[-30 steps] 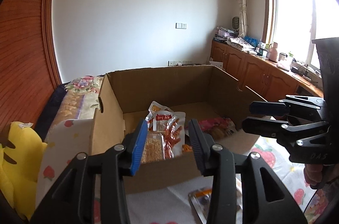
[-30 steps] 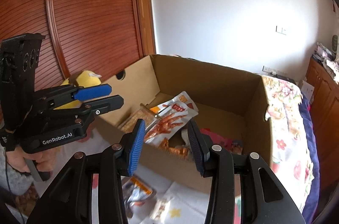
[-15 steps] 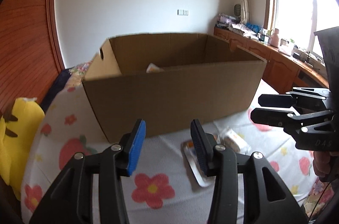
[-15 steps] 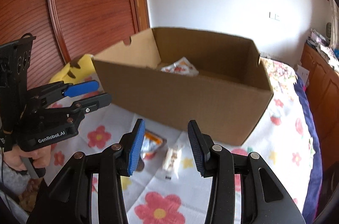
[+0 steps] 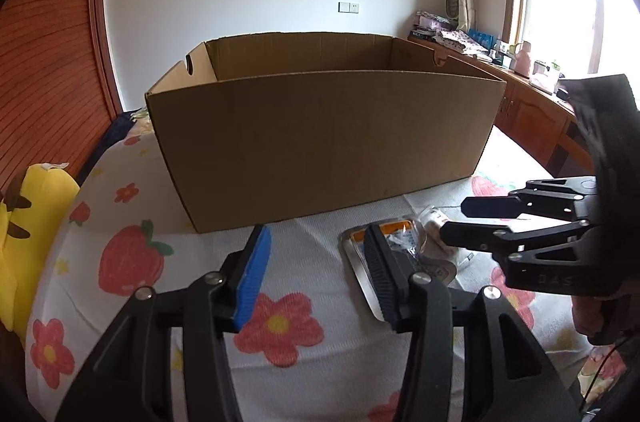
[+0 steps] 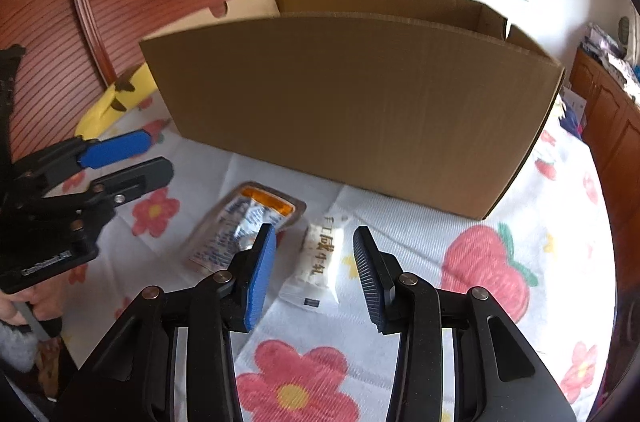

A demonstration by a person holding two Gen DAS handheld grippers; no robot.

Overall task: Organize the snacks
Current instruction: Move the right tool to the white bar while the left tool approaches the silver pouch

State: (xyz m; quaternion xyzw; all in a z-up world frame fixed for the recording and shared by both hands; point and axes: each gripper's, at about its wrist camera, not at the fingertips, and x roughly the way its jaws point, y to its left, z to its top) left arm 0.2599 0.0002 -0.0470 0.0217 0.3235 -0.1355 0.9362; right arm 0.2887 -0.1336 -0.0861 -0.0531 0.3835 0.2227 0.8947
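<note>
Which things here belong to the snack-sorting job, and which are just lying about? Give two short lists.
Belong to the job:
cardboard box
white snack packet
clear snack pouch with orange top
left gripper, jaws open
right gripper, jaws open

Just lying about:
yellow plush toy
floral bedsheet
clutter on the wooden cabinet

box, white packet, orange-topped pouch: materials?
Box: plain brown corrugated cardboard, matte; fluting lines show along its top edge. White packet: likely thin plastic film, slightly glossy, with crimped end seals. Orange-topped pouch: seems clear, shiny plastic or foil laminate, showing glare; blur leaves it open.
</note>
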